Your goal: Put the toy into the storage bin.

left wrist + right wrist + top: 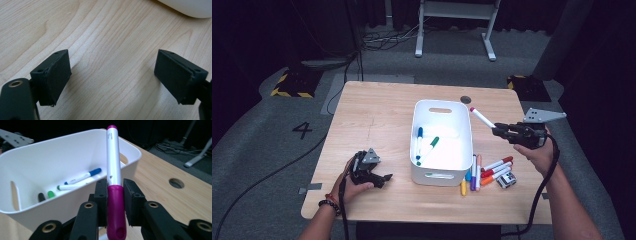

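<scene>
The magenta-capped white marker (pixel 113 170) is clamped at its cap by the right tongs (pixel 498 130), held in the air just beside the right rim of the white plastic bin (pixel 416 145), tip angled over the rim. Open bench (pixel 372 125) is seen left of the bin; loose coloured markers (pixel 484 172) are crowded by its front right corner. The left tongs (pixel 379 178) are rested on the pale wooden bench near its front edge, jaws spread apart, nothing between them. Blue and green markers (pixel 426 145) are lying inside the bin. Grey carpet and a dark room lie beyond.
</scene>
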The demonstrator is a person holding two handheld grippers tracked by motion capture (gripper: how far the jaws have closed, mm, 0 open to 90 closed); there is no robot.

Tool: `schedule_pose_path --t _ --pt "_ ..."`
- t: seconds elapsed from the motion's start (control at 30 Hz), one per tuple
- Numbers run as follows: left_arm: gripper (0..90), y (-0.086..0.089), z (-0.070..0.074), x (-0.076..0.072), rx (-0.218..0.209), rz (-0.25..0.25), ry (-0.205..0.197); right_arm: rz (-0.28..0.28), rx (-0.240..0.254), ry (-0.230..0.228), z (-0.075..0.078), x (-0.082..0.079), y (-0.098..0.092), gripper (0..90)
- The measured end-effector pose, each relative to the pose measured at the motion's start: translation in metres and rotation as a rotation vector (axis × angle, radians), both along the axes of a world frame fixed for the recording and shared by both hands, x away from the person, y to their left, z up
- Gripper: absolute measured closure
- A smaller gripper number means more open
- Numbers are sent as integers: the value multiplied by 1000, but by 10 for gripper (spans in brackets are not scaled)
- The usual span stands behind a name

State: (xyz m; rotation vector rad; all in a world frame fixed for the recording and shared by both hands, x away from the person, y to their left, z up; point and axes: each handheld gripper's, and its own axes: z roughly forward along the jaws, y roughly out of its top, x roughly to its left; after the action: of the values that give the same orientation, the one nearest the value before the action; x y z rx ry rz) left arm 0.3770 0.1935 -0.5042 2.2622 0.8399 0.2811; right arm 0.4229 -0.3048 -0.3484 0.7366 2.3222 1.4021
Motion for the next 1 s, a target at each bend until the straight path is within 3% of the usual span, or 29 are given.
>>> schedule_pose_path --t 0.3,0.6,0.8,1.0 --pt "141 0 0 0 8 0 -13 128 -37 -26 18 -18 43 745" --pt "141 0 0 0 -2 0 1 217 -97 -15 17 -24 82 745" --pt "141 0 0 0 0 1 1 285 -164 1 15 -22 109 745" --pt "141 0 0 0 4 0 -6 332 -274 42 5 -19 133 745"
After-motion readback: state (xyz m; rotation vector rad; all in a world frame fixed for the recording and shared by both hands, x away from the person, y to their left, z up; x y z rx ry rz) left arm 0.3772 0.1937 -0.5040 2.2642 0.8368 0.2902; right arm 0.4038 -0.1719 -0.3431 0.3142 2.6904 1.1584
